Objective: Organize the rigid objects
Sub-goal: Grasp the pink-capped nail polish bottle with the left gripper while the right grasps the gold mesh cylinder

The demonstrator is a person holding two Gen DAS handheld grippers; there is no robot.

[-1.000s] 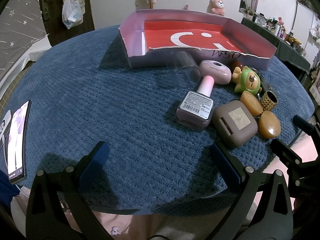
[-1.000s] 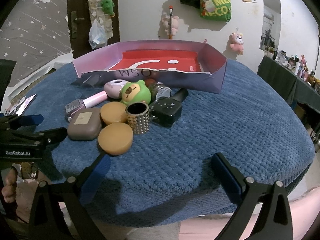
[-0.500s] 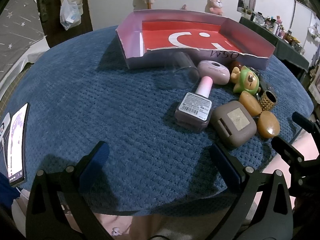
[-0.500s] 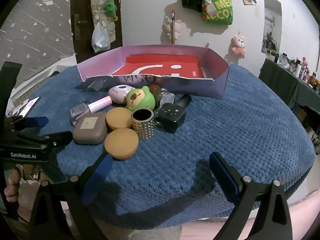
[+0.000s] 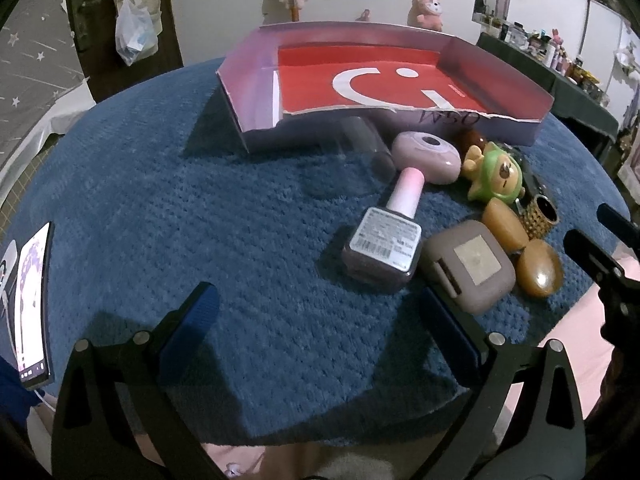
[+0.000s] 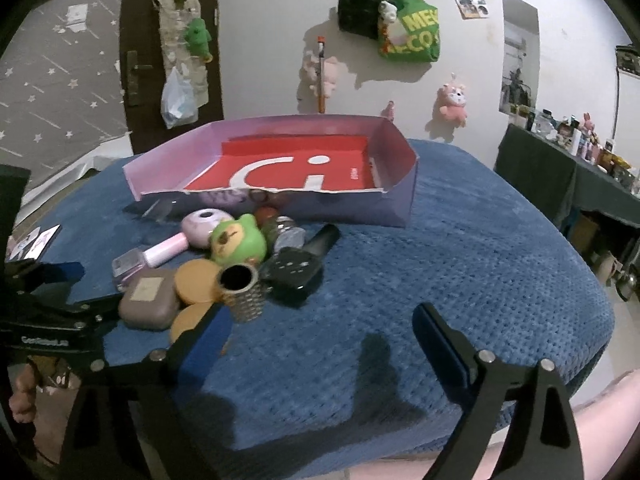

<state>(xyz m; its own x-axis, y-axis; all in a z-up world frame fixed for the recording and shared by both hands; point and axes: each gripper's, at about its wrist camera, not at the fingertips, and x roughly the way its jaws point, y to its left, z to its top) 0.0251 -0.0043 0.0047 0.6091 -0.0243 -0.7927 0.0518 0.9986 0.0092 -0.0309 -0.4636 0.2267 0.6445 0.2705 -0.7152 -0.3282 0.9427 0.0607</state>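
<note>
A pile of small things lies on the blue cloth in front of a cardboard box (image 6: 394, 204) with a red floor. In it are a nail polish bottle (image 5: 384, 236), a taupe case (image 5: 468, 264), two orange discs (image 6: 196, 280), a gold studded cylinder (image 6: 242, 292), a green toy (image 6: 238, 242), a pink oval case (image 5: 426, 156) and a black bottle (image 6: 298, 266). My right gripper (image 6: 320, 320) hangs just short of the pile, its jaws closing with nothing between them. My left gripper (image 5: 318, 304) stands open over bare cloth, near the polish bottle.
A clear cup (image 5: 360, 152) lies on its side against the box front. A phone (image 5: 34, 304) rests at the cloth's left edge. The cloth right of the pile (image 6: 480, 260) is bare. A dark shelf with bottles (image 6: 580, 160) stands at far right.
The right gripper has shifted toward the pile, and its left finger now overlaps an orange disc. Its fingers stand slightly closer together. The left view is almost unchanged.
</note>
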